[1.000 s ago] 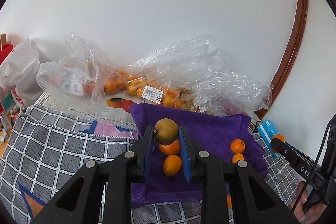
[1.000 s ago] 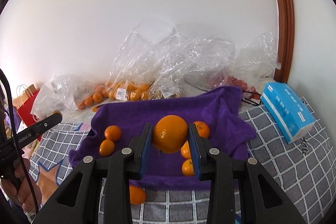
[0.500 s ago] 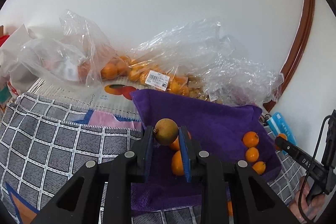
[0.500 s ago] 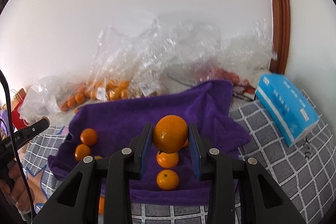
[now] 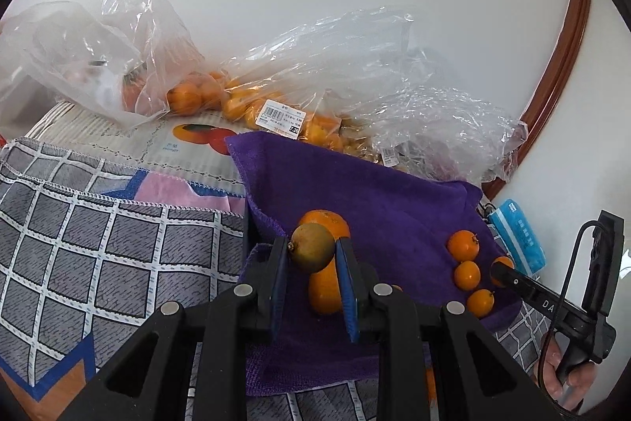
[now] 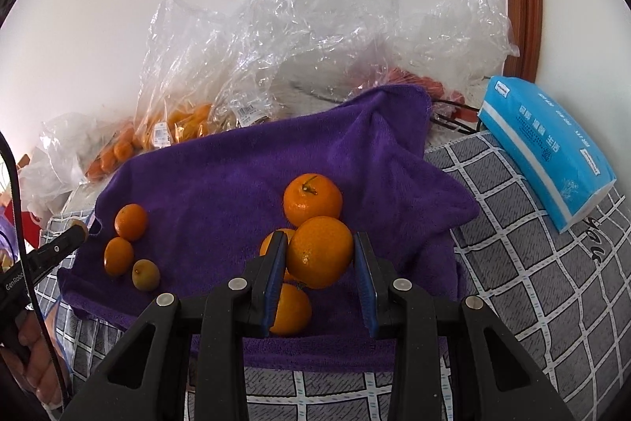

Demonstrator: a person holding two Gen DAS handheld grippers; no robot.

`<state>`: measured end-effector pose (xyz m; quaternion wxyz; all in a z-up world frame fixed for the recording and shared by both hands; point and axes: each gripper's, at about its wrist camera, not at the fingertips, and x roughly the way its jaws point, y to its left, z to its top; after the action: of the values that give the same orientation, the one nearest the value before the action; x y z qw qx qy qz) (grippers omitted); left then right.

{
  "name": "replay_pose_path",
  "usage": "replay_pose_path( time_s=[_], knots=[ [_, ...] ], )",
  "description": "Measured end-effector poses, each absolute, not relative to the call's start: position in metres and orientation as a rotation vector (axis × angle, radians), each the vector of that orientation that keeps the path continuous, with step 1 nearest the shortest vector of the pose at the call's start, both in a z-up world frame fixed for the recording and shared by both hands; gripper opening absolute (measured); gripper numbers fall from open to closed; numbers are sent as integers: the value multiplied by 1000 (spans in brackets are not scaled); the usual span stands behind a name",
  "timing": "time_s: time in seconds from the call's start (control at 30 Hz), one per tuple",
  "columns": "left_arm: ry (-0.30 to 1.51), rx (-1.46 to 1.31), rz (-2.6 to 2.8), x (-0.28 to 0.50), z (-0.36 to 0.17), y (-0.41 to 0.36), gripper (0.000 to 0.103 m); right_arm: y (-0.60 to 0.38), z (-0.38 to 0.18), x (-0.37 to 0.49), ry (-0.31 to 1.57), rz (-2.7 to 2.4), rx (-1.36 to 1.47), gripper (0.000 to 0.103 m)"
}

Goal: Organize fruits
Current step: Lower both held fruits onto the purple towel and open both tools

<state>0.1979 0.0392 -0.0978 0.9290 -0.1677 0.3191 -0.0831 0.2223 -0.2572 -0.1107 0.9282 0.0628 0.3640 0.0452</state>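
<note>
Left tongs (image 5: pixel 311 255) are gripping a brownish-green round fruit (image 5: pixel 312 247) between the blue pads, just above the near left part of the purple towel (image 5: pixel 374 208); judged reason: this fruit is being carried to join a group, and its dull colour suggests it belongs with the small ones rather than the large. Right tongs (image 6: pixel 319 255) are clamping a large orange (image 6: pixel 319 251) over the towel's middle, directly above a column of like-sized oranges: one with a stem (image 6: pixel 312 199) beyond it, another orange (image 6: pixel 290 308) nearer the camera. Sorting by size appears to be under way, since three small fruits (image 6: pixel 130 221) are sitting in their own short row well apart at the towel's left edge. The towel is serving as the sorting mat, lying on a grey checked cloth (image 6: pixel 532 263); what is under the cloth I cannot tell. Behind the towel, clear plastic bags (image 5: pixel 276 105) are holding more oranges, one bag bearing a price label (image 5: pixel 280 117); other bags are looking crumpled, contents unclear. A blue tissue pack (image 6: pixel 548 152) is resting on the checked cloth at the right.
</note>
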Motion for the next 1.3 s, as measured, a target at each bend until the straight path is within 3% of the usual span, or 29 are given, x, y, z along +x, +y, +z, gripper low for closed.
replay_pose_path(
  time_s=[0.83, 1.3],
  knots=[
    [705, -287, -138, 209, -109, 29, 23, -248, -118, 221, 708, 77, 82, 35],
    [676, -285, -156, 203, -104, 27, 27, -237, -105, 208, 629, 61, 10, 52]
  ],
)
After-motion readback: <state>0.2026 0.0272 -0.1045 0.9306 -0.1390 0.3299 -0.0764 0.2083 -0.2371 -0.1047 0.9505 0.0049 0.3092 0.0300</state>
